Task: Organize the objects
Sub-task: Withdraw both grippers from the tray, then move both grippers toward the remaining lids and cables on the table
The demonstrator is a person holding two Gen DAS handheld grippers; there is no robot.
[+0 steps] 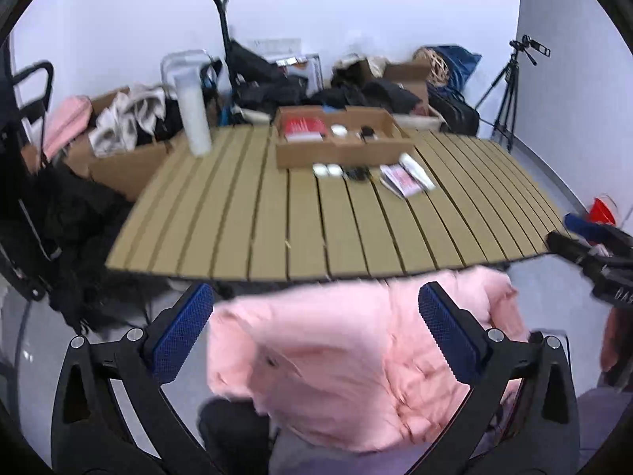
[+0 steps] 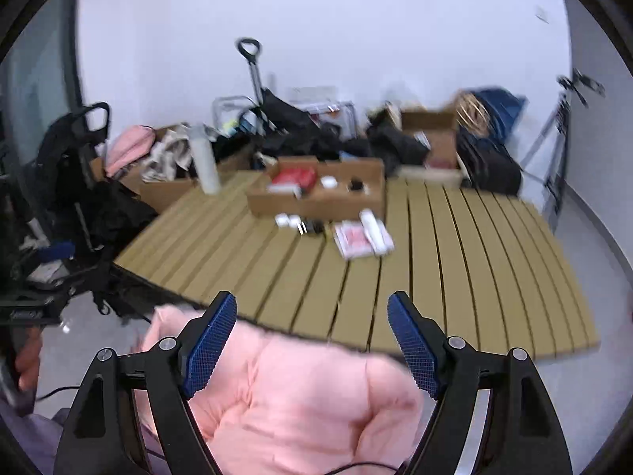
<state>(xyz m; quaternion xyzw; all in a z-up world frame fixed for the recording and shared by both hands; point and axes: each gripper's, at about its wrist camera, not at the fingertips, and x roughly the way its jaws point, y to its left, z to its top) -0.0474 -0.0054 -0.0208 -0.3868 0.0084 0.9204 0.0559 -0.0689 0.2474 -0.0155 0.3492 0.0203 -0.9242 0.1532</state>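
The pink padded jacket (image 1: 336, 368) looks light, soft and floppy, so a bunched fold near its edge is likely the best hold. It is quilted and puffy, lying just below both grippers. The left gripper (image 1: 316, 336) and right gripper (image 2: 312, 344) stand apart, holding nothing, the counter (image 1: 277, 217) beyond them.

My left gripper (image 1: 314, 332) and right gripper (image 2: 312, 344) share black angular frames. Blue cross-hatched pads (image 2: 209, 350) line my fingers, and silver screws (image 1: 495, 334) mark the pivots.
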